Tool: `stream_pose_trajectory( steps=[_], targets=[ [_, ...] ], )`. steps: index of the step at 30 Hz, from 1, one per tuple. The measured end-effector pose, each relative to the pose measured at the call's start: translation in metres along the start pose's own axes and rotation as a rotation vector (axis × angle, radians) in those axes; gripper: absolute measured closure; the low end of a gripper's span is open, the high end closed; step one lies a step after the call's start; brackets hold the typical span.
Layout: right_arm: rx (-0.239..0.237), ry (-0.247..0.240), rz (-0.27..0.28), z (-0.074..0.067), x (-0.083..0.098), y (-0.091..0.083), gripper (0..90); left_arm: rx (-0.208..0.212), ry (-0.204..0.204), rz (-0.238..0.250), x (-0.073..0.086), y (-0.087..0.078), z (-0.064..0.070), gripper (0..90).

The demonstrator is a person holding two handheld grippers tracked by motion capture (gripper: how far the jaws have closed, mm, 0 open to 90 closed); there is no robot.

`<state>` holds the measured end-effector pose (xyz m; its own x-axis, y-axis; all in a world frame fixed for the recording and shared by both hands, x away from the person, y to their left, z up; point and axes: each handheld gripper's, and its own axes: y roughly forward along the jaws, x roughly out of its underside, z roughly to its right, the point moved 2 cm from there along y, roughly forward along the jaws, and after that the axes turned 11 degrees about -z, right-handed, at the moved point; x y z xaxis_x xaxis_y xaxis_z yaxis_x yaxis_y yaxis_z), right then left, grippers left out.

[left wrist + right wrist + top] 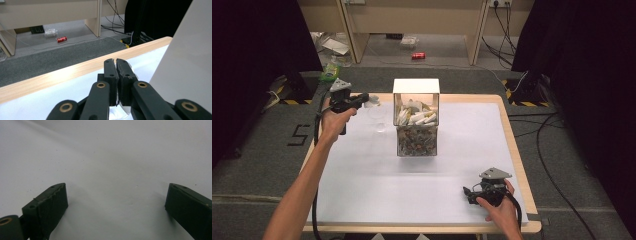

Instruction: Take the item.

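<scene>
The left gripper (362, 100), left of the box (416, 120), is clamped on a thin white packet (373, 101) held just above the clear cup (377, 119) standing beside the box. The right gripper (468, 195) rests on the table (362, 190) near the box's front right, jaws wide apart, nothing between them.

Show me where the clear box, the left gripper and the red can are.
clear box (416, 141): high view, on its front wall.
left gripper (115, 65): left gripper view, between its closed fingertips.
red can (61, 39): left gripper view, on its side, on the floor.
</scene>
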<state>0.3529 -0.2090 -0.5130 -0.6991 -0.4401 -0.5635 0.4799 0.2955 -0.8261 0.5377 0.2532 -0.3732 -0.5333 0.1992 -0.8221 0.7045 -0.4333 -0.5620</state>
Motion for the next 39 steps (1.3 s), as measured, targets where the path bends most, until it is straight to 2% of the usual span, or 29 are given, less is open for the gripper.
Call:
stream_pose_trajectory(
  steps=[5,14,39],
  targets=[
    [-0.001,0.000,-0.001,0.000,0.000,0.000,5.0,-0.006,-0.008,-0.011,0.006,0.008,-0.002,86.4],
    [-0.001,0.000,-0.002,0.000,0.000,0.000,5.0,-0.036,0.007,-0.034,0.012,0.020,-0.001,86.2],
    [-0.001,0.000,0.000,0.000,0.000,0.000,4.9,-0.065,0.000,-0.071,0.020,0.040,0.001,84.4]
  ],
)
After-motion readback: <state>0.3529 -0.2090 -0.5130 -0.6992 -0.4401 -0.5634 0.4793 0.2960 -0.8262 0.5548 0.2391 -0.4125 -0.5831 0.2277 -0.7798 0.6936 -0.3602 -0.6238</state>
